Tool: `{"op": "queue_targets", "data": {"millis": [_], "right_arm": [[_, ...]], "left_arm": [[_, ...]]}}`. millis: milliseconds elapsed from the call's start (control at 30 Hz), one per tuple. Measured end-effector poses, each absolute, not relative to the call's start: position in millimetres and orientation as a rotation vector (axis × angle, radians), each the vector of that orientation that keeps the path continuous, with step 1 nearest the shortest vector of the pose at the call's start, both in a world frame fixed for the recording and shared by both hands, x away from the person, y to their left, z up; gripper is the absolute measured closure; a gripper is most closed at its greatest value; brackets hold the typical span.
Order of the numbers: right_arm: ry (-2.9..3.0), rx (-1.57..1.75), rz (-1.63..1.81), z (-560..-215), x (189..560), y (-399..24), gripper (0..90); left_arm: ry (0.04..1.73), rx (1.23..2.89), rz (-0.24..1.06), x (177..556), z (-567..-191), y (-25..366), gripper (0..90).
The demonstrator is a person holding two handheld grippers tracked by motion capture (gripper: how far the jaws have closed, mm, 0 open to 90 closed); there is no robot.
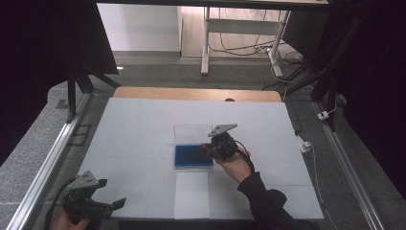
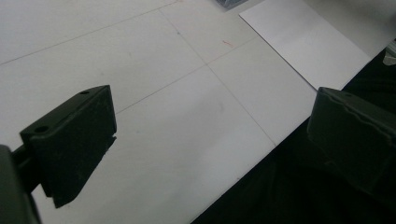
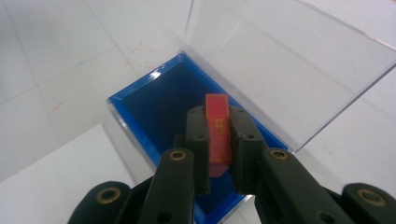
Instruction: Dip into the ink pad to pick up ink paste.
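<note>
Right gripper [image 3: 218,140] jaws nearly closed, pinching small red card [image 3: 218,130] edge-on above blue-lined clear box [image 3: 154,100], lid [image 3: 280,60] upright. Left gripper [image 2: 205,140] jaws wide apart, empty, over near table corner. Risk: thin card slips or tilts in narrow grip, lands askew; knuckles may knock lid.

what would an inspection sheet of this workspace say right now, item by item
surface: white table, faint grid lines, small reddish marks.
job's things: clear case, lid open and upright, blue lining; red card with gold markings held above it; white sheet near the front edge.
clutter: nothing seen.
grippers: right gripper shut on the red card over the case; left gripper open and empty at the front left corner.
cables: one trailing from each gripper; loose wires on the floor behind.
surroundings: dark curtains at both sides, white desk frame behind.
</note>
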State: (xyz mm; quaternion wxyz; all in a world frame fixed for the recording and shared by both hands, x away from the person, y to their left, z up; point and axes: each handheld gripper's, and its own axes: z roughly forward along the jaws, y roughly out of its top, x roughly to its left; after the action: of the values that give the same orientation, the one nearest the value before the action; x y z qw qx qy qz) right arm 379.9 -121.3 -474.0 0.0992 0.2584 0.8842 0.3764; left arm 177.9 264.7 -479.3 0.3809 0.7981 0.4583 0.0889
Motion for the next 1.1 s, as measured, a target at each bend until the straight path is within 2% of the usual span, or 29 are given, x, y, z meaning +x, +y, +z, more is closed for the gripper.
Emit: {"op": "queue_targets", "data": {"millis": [1100], "right_arm": [[2.645,0.686,1.245,-449.6,323.5,-140.0,79.5]], "left_arm": [[1.167,2.031,0.226,177.6,-479.1,265.3,1.7]]}}
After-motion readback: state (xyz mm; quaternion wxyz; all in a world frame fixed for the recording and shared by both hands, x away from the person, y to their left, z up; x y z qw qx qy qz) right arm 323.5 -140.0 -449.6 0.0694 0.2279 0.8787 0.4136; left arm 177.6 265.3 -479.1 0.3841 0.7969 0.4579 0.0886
